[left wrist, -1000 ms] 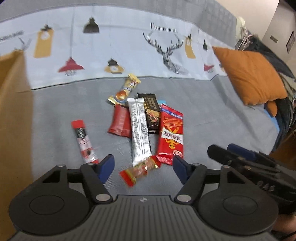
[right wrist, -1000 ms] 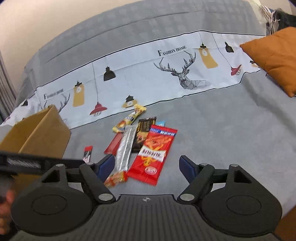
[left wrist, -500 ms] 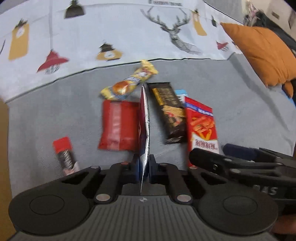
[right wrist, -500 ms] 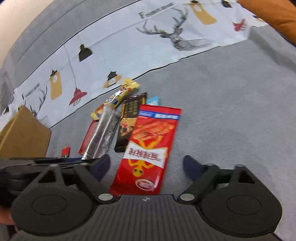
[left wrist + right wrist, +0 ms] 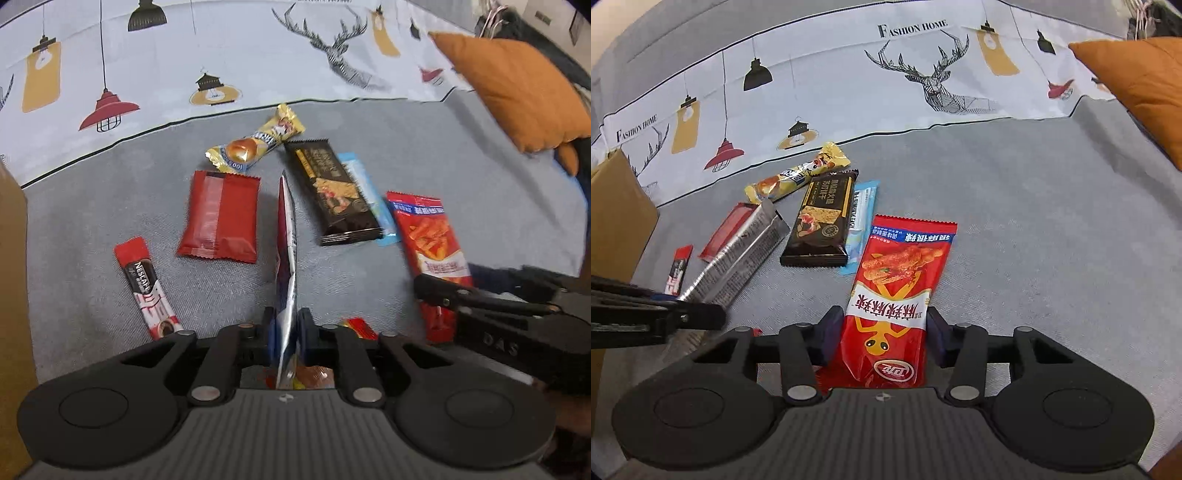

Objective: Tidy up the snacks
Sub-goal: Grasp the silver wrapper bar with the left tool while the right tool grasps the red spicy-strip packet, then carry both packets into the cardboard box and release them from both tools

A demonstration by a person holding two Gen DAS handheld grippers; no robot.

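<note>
While the left gripper (image 5: 286, 334) is clamped on the near end of the silver bar (image 5: 286, 236), that bar stands on edge and only its tail sits between the pads. Risk one: a thin foil tail may slide out on lifting, since most of the bar hangs forward of the grip.

The right gripper (image 5: 884, 332) has just been closing, and its jaws now flank the red pack (image 5: 894, 291), which lies flat on the bed (image 5: 1052, 258) near its front edge. Whether the pads press its sides cannot be told. Risk two: squeezing a flat pack across its width may buckle it rather than hold it.

Risk three: the two grippers work close together, the left one's finger reaching beside the red pack, so a lift by either may knock the other.

Remaining snacks, including the black bar (image 5: 822, 221) and the yellow bar (image 5: 798, 177), lie mid-bed; the box (image 5: 613, 221) stands at the left edge.
</note>
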